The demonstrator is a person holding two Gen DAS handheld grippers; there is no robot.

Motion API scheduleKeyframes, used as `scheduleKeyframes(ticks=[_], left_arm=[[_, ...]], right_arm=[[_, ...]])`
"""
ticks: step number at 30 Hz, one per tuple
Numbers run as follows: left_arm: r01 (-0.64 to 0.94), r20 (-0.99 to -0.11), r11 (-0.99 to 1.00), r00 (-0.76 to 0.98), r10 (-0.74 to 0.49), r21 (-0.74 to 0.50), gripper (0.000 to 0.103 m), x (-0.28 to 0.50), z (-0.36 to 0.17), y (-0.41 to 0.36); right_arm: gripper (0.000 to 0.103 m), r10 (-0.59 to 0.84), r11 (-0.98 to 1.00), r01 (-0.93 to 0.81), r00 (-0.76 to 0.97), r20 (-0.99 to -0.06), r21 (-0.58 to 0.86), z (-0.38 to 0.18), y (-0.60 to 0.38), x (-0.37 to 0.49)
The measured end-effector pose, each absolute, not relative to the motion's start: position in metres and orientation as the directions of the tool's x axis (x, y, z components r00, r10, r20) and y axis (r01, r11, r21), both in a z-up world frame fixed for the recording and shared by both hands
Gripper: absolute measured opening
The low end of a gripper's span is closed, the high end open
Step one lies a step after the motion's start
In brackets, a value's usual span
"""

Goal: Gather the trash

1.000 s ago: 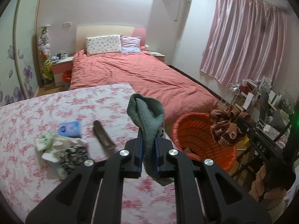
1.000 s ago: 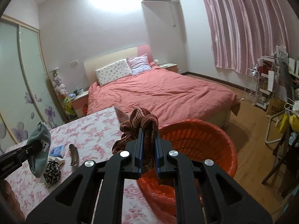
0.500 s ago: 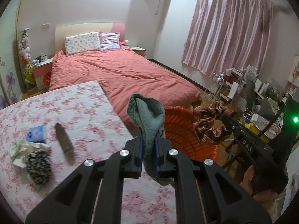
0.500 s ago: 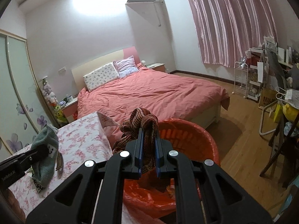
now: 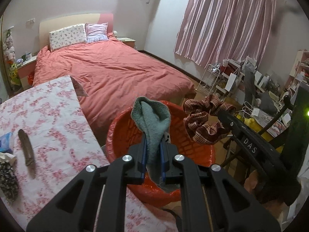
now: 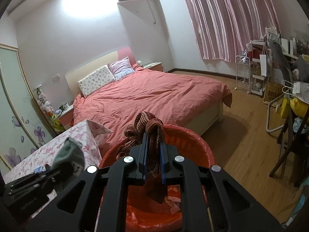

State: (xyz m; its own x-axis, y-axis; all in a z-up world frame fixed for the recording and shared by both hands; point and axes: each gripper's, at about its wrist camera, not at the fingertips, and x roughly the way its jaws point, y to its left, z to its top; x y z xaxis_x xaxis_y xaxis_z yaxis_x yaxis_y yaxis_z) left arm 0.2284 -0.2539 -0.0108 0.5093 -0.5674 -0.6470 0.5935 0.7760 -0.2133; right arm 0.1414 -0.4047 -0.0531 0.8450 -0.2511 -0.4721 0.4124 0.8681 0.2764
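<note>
My left gripper hangs over the orange bin lined with an orange bag. A grey-green sock stands between its jaws, which are opening; the pads still touch the sock. To the right, my right gripper holds a brown striped scrunchie-like cloth above the bin's far rim. In the right wrist view the right gripper is shut on that brown cloth over the bin, which has some scraps inside. The sock and left gripper show at lower left.
A table with a floral cloth stands left of the bin and carries a brown pod-like piece, a blue tissue packet and a dark patterned cloth. Behind is a red bed. Cluttered shelves and a chair fill the right.
Both grippers moved right, from over the table edge to above the orange bin, and sank a little. The left jaws stand slightly wider around the sock.
</note>
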Motion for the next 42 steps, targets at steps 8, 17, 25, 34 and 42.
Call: scheduleKeyframes(ticks=[8, 17, 25, 34, 42], left_arm=[[0.543, -0.694, 0.819, 0.517, -0.501, -0.186, 0.047, 0.249, -0.034, -0.253], [0.481, -0.716, 0.87, 0.57, -0.404, -0.108, 0.06, 0.247, -0.044, -0.208], [0.391, -0.716, 0.916, 0.617, -0.328, -0.083, 0.062, 0.243, -0.04, -0.144], [0.208, -0.712, 0.974, 0.671, -0.209, -0.089, 0.063, 0.244, -0.039, -0.041], [0.014, -0.716, 0.996, 0.694, -0.075, -0.09, 0.063, 0.247, -0.041, 0.052]], right_arm=[[0.048, -0.246, 0.859, 0.433, 0.818, -0.52, 0.274, -0.071, -0.41, 0.148], [0.052, -0.236, 0.858, 0.441, 0.793, -0.561, 0.263, -0.073, -0.409, 0.148], [0.053, -0.197, 0.892, 0.388, 0.795, -0.574, 0.231, -0.065, -0.376, 0.155], [0.053, -0.126, 0.938, 0.291, 0.792, -0.597, 0.188, -0.063, -0.327, 0.166], [0.053, -0.05, 0.971, 0.186, 0.776, -0.629, 0.153, -0.066, -0.275, 0.18]])
